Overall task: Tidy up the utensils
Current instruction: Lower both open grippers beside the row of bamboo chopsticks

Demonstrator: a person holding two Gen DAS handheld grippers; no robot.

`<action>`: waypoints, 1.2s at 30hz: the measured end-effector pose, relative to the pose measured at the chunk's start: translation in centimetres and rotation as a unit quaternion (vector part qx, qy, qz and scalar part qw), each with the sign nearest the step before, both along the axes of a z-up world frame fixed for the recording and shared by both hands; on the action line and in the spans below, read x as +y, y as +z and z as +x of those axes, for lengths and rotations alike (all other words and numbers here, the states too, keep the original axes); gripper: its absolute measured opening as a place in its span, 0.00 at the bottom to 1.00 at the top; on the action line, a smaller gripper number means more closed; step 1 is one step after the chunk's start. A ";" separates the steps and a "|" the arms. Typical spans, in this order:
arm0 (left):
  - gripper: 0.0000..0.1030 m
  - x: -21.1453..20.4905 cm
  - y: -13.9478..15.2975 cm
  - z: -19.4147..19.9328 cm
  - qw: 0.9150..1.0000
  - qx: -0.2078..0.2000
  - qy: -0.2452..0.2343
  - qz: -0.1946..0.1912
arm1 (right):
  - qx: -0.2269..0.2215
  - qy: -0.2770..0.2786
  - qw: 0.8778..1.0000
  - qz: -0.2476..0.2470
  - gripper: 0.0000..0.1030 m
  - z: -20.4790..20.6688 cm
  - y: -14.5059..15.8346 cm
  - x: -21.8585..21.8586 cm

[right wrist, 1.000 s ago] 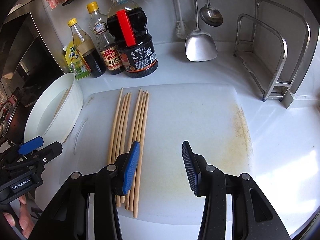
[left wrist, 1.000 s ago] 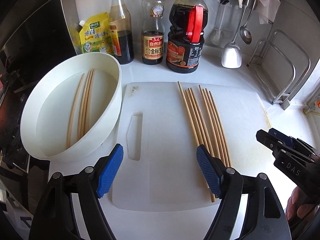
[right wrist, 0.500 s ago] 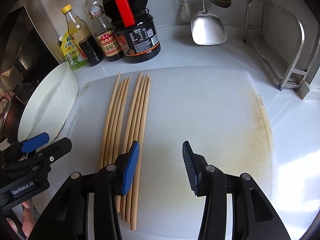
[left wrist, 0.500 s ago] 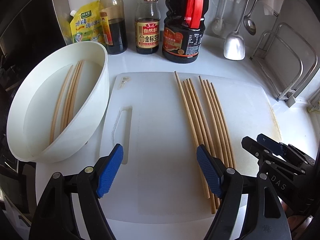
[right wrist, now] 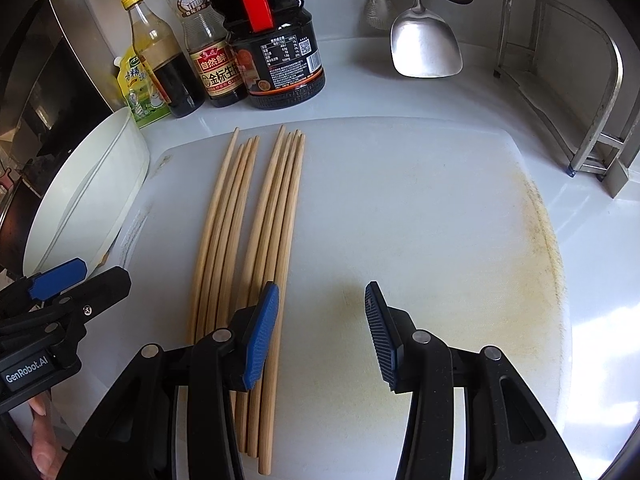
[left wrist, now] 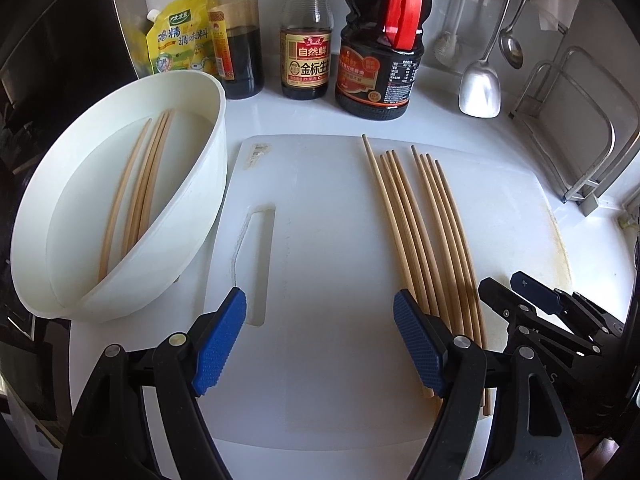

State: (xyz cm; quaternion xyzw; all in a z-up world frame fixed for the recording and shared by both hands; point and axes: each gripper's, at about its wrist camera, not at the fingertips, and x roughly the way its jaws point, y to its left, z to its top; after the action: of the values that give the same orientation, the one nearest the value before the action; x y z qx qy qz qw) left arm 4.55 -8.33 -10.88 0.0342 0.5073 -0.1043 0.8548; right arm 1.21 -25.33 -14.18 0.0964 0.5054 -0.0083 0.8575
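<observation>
Both claws are released and grasp nothing: your left claw [left wrist: 320,344] stands wide above bare cutting board [left wrist: 320,220], your right claw [right wrist: 320,332] narrower beside the chopsticks [right wrist: 256,248], which lie in a row on the board's left half, with a few more in the white bowl [left wrist: 192,216] at the board's left edge. To pick cleanly, shift the right claw left until one or two sticks sit between its pads; come down near mid-length so they lift level; close only once the pads straddle the wood, not the neighbours.
</observation>
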 end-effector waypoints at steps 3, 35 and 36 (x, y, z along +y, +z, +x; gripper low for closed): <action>0.73 0.0 0.0 0.1 1.000 0.000 0.000 0.000 | 0.000 0.003 1.000 -0.008 0.43 -0.1 0.0 0.2; 0.73 -0.1 0.0 0.2 1.000 0.004 0.002 0.003 | 0.010 0.023 0.996 -0.084 0.45 0.7 0.4 2.2; 0.73 -0.2 0.0 0.2 1.000 0.004 0.002 0.003 | 0.010 0.023 0.996 -0.085 0.46 0.8 0.4 2.2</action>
State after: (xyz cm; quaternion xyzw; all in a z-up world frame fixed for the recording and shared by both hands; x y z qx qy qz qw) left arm 4.78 -8.50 -10.91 0.0357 0.5107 -0.1014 0.8530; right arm 1.96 -23.14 -13.78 0.0117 0.5135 -0.0321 0.8574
